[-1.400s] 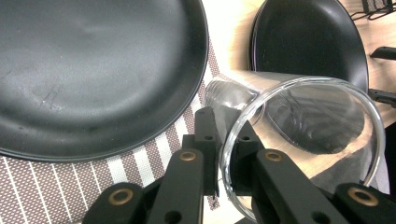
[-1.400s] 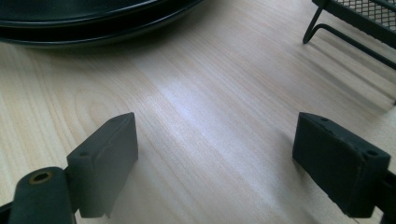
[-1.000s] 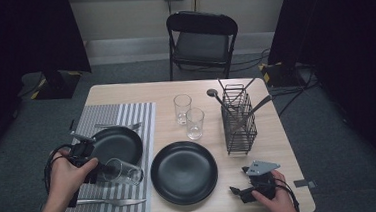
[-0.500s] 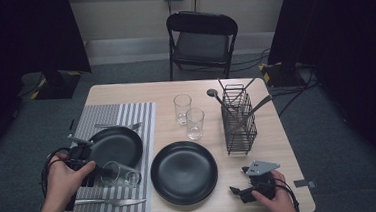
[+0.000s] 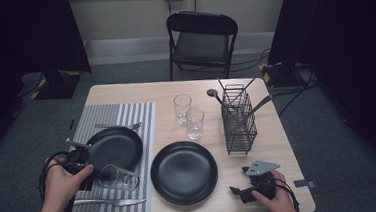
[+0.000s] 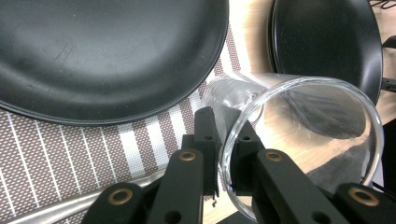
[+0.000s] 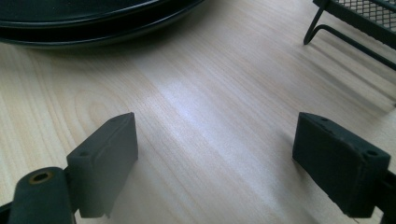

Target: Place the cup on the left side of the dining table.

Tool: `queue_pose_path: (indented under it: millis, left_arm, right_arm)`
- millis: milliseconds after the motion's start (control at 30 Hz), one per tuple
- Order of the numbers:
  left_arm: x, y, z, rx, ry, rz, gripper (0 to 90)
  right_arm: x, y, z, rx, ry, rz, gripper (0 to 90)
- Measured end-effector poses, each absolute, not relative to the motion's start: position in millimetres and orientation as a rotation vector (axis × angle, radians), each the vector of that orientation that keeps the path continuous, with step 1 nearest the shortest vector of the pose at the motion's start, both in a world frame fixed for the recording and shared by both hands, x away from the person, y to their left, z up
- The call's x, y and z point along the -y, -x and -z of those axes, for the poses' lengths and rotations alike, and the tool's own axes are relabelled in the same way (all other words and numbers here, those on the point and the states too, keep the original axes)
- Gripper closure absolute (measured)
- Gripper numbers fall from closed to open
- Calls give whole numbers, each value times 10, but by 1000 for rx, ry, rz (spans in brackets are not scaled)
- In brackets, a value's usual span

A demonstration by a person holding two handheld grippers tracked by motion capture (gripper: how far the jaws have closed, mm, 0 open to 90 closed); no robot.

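Observation:
My left gripper [image 5: 96,171] [image 6: 223,140] is shut on the rim of a clear drinking glass [image 5: 118,177] [image 6: 303,116]. One finger is inside the mouth and one outside. The glass is tipped on its side over the striped placemat [image 5: 107,116] [image 6: 56,149], its mouth toward the left gripper view's camera. A black plate [image 5: 114,147] [image 6: 107,56] sits on the mat just beyond it. A second black plate [image 5: 183,172] [image 6: 327,42] lies on bare wood to the right. My right gripper [image 5: 238,190] [image 7: 217,140] rests low over the table at the front right, open with nothing between its fingers.
A knife [image 5: 110,202] lies at the mat's near edge and a fork [image 5: 118,126] at its far side. Two upright glasses [image 5: 182,108] [image 5: 195,123] stand mid-table. A black wire caddy [image 5: 238,120] [image 7: 355,23] holds utensils at the right. A folding chair [image 5: 201,37] stands behind the table.
My left hand has drawn back slightly toward the near left edge, taking the tipped glass with it. The right hand and gripper have not moved.

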State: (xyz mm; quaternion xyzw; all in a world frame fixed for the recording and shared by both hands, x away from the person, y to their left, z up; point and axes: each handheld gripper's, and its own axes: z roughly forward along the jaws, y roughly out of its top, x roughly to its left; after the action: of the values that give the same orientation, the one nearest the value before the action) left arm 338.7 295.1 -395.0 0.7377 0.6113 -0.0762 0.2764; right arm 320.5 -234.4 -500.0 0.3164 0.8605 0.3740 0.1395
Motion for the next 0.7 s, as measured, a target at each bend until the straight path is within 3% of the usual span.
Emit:
queue_pose_path:
  millis: [700]
  left_arm:
    - [-3049, -3315, 4024, -1655, -1982, 213, 839]
  right_arm:
    - [2339, -3207, 4999, -2488, -916, -1080, 132]
